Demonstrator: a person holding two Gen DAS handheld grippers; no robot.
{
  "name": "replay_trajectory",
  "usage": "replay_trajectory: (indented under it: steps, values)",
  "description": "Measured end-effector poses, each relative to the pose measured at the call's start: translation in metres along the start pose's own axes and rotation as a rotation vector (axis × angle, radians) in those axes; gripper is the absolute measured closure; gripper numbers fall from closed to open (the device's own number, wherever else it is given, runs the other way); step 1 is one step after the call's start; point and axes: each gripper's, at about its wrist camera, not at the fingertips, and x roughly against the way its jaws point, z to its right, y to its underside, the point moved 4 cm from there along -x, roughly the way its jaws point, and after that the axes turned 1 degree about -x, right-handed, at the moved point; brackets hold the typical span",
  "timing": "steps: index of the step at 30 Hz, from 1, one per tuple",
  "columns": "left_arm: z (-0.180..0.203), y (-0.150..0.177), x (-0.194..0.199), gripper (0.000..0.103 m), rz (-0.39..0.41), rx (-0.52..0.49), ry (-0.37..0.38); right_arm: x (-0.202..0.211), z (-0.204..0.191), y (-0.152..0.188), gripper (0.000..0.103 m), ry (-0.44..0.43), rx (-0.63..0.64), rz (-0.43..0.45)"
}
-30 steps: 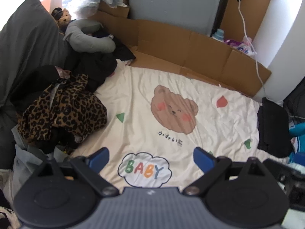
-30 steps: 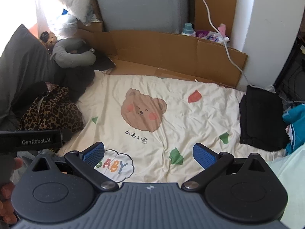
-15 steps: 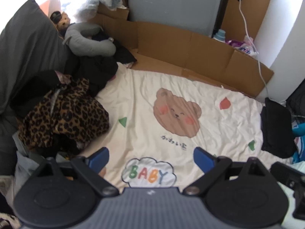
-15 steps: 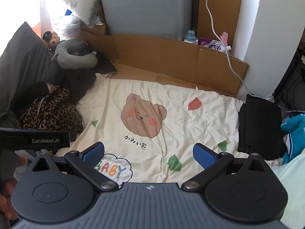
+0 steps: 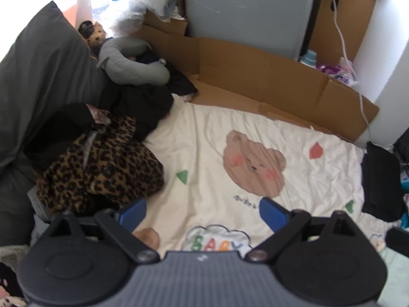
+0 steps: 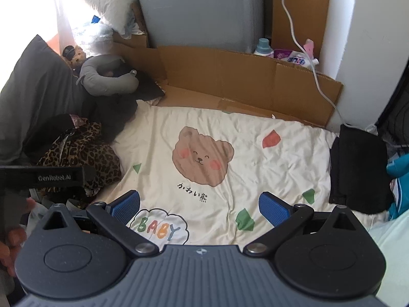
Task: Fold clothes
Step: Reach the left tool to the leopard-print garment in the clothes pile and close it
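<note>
Both grippers, left gripper (image 5: 202,211) and right gripper (image 6: 199,206), hover with jaws spread wide and empty above the bear-print blanket (image 6: 230,133); a leopard-print garment (image 5: 99,168) lies heaped at its left edge.

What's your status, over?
Left tool and right tool open, empty, above the bear blanket. Leopard-print garment unfolded in the left pile. Folded black garment at the right edge. Nothing in the way.

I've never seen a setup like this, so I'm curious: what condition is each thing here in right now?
left gripper: open, holding nothing.
right gripper: open, holding nothing.
leopard-print garment: crumpled in a heap, unfolded.
black garment: folded flat at the blanket's edge.
bear blanket: spread out, slightly wrinkled.
grey neck pillow: curled, lying on dark clothes.
</note>
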Motion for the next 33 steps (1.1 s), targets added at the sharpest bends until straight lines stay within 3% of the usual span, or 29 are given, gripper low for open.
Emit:
replay_trajectory:
  steps: [5, 15, 22, 28, 33]
  values:
    - [-0.037, -0.021, -0.002, 0.010, 0.014, -0.018, -0.044, 0.001, 0.000, -0.012, 0.001, -0.003, 0.076, 0.020]
    - [-0.112, -0.062, -0.004, 0.011, 0.099, -0.068, -0.090, -0.005, 0.010, -0.027, 0.001, -0.091, 0.036, 0.026]
    - [-0.163, -0.075, -0.039, 0.011, 0.056, 0.023, -0.072, -0.014, 0.014, -0.032, 0.001, -0.137, 0.015, 0.021]
    - [-0.200, -0.065, -0.086, 0.021, 0.010, 0.122, -0.067, -0.030, 0.007, -0.033, 0.001, -0.142, 0.003, 0.001]
    - [-0.213, -0.059, -0.120, 0.022, -0.024, 0.111, -0.069, -0.038, 0.004, -0.029, 0.001, -0.137, -0.006, -0.020]
